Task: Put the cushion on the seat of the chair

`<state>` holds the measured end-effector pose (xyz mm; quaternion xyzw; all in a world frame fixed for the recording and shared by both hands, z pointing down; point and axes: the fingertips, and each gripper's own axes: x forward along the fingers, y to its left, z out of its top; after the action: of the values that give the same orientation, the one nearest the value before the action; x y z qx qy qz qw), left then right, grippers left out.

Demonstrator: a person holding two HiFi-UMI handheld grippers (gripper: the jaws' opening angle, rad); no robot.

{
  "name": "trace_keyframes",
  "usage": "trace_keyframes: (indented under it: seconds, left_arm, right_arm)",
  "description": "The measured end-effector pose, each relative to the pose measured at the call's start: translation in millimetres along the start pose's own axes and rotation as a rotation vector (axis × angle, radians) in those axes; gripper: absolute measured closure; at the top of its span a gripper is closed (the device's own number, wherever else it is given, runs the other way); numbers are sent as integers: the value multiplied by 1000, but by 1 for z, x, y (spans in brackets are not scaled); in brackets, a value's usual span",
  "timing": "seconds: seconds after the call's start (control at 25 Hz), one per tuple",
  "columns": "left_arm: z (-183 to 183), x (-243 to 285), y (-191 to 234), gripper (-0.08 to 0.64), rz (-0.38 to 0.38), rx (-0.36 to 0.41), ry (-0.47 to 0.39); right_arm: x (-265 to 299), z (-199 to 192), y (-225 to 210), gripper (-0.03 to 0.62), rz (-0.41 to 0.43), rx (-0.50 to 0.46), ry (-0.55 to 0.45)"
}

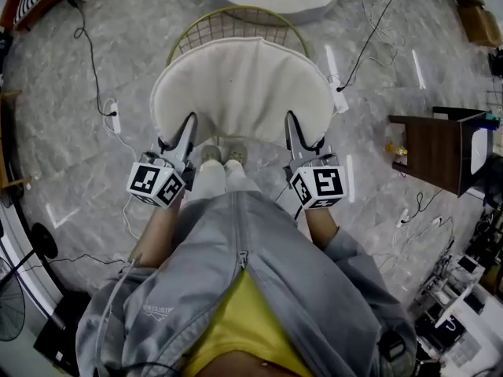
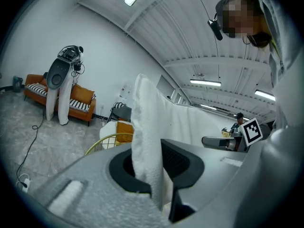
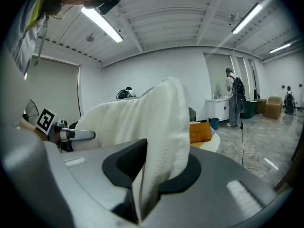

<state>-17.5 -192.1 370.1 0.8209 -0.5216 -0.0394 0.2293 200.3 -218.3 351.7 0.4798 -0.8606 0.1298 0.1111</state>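
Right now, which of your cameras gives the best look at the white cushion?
The head view: the whole cushion shows from above, over the wire chair, held by the left gripper and right gripper. Each gripper view shows only a fold of its edge pinched between the fingers.

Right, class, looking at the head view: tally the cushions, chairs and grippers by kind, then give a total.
cushion: 1
chair: 1
grippers: 2 (left gripper, right gripper, each clamped on the cushion's near edge)
total: 4
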Motion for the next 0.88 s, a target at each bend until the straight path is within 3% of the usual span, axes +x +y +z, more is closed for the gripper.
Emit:
trace_keyframes:
  seconds: [0.32,0.88]
  left_arm:
    - [-36,4,19,499,-32,-48,54]
    - [-142,27,65,497,-25,-141,143]
  right_arm:
    - [13,-37,-3,512,-5,-1,60]
    - [60,-146,-28,506,34,24,184]
